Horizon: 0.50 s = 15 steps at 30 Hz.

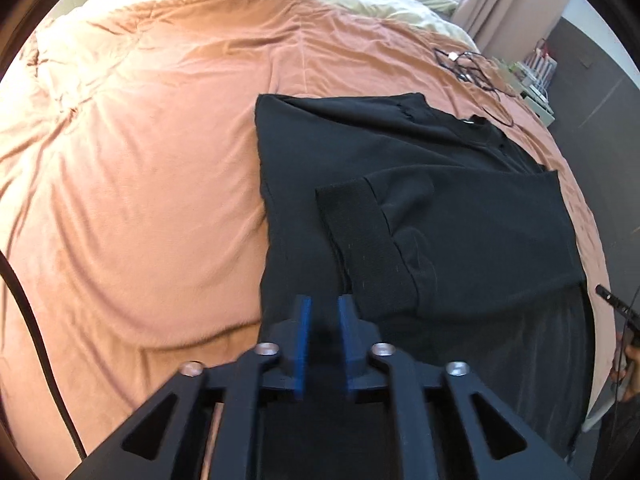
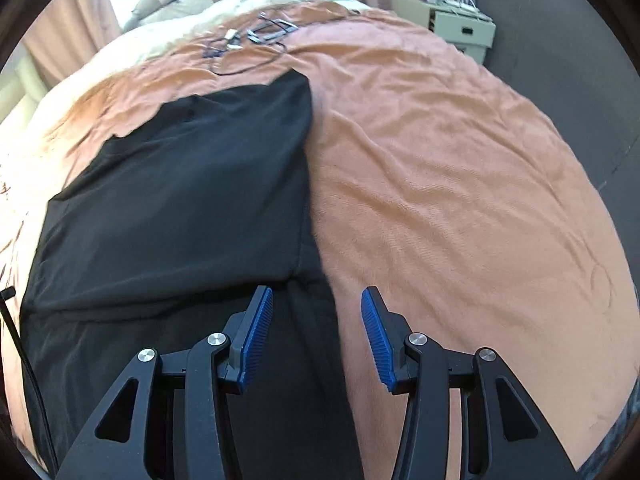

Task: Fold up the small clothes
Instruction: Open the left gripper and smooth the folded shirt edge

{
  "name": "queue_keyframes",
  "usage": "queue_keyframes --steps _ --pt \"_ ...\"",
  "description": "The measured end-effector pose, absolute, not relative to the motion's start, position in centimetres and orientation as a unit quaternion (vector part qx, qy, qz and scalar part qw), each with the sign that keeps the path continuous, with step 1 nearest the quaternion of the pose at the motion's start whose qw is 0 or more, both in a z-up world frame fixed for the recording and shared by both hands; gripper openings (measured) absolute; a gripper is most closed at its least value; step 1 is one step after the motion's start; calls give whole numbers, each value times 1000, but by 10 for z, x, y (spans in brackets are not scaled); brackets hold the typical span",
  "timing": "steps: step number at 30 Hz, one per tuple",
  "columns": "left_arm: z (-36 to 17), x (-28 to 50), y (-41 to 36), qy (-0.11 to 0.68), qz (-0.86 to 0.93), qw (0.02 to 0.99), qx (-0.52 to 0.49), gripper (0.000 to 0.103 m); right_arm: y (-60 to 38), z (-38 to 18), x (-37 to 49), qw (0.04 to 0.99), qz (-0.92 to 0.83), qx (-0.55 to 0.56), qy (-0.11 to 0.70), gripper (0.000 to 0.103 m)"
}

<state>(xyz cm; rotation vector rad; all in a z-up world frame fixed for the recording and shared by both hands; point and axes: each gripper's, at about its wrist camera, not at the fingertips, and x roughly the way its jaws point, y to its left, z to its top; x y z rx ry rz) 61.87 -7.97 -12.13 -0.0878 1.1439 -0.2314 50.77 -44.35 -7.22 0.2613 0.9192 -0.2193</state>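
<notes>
Lying beyond the black shirt (image 1: 400,184) on the orange bedspread (image 1: 140,160), tangled cables (image 1: 476,72); left tool (image 1: 324,312) narrowly parted, right tool (image 2: 316,320) wide, both empty.

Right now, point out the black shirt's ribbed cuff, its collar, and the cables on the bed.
ribbed cuff (image 1: 362,240), left wrist view, band's middle
collar (image 1: 478,123), left wrist view, neckline edge
cables (image 1: 472,66), left wrist view, tangled loop
</notes>
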Motion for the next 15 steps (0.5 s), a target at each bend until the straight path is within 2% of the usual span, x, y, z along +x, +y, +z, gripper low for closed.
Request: queue_keyframes --steps 2,4,7,10,15 --pt "-115 604 -77 532 -117 837 -40 55 -441 -66 493 887 -95 123 435 44" --pt "-110 586 -73 525 -117 842 -37 62 -438 -63 478 890 -85 126 430 44" --pt "-107 565 -65 523 -114 843 -45 62 -433 -60 455 892 -74 124 428 45" --pt "-105 540 -56 522 -115 844 -54 62 -434 -57 437 893 -65 120 428 59" --pt "-108 500 -44 523 -118 842 -60 62 -431 -54 394 896 -48 135 420 63"
